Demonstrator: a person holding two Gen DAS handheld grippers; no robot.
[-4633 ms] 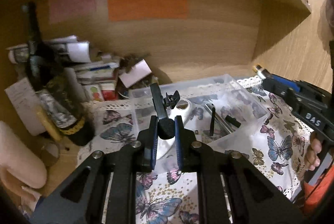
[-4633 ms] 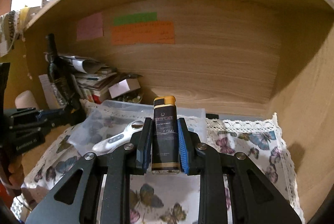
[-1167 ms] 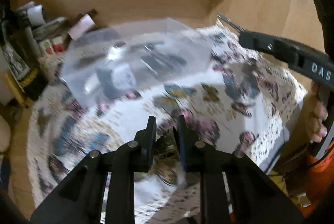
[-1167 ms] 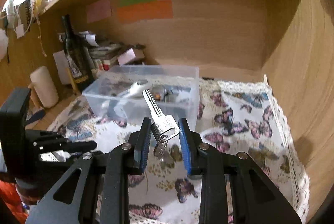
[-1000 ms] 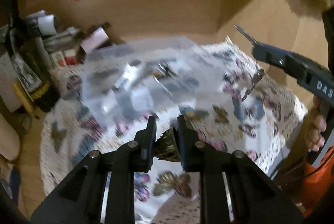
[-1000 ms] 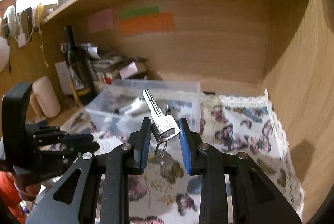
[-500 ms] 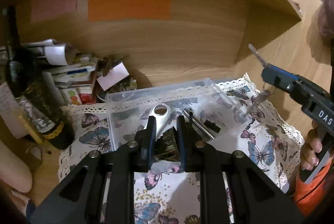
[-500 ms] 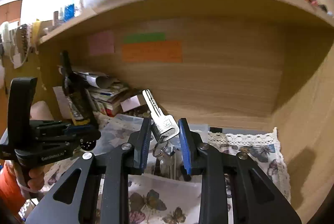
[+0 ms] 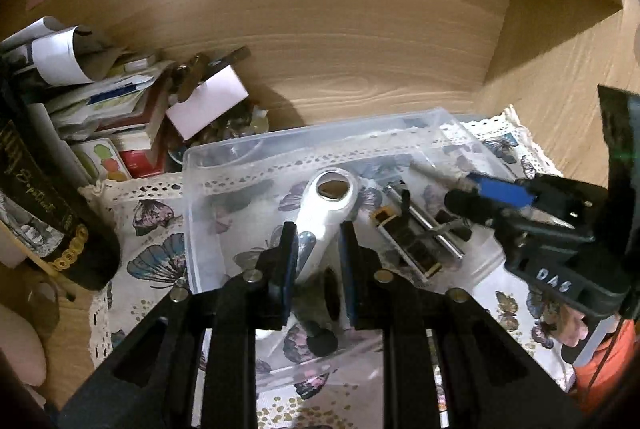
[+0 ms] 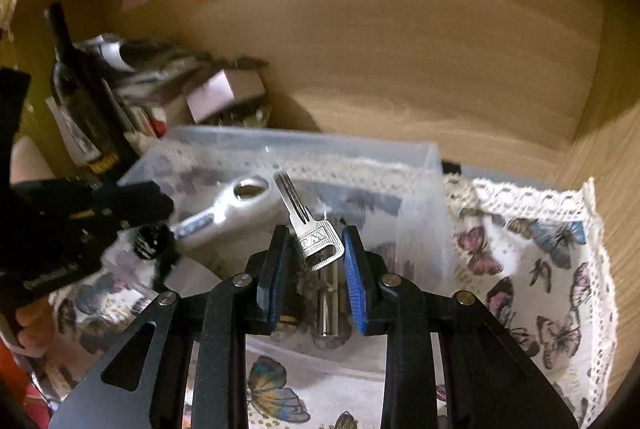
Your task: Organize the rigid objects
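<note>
A clear plastic box (image 9: 224, 159) stands on a butterfly cloth (image 9: 160, 261). In it lie a white handled tool (image 9: 328, 197), a black and gold lighter (image 9: 408, 245) and a metal rod (image 9: 432, 225). My left gripper (image 9: 318, 261) is over the box with its fingers apart and nothing between them; a small dark round object (image 9: 332, 293) lies just below. My right gripper (image 10: 314, 257) is over the box (image 10: 420, 165), with a silver key (image 10: 310, 229) between its fingers, blade up. The right gripper also shows in the left wrist view (image 9: 488, 197).
A dark bottle (image 10: 84, 101) stands left of the box. Papers, small boxes and a white card (image 9: 208, 101) are piled at the back left. The wooden back wall (image 9: 360, 41) carries pink, green and orange notes. A wooden side wall (image 10: 616, 189) is at the right.
Both grippers have moved forward and down over the box. The left gripper has opened and let go of its dark object into the box. The right gripper's fingers have spread a little around the key.
</note>
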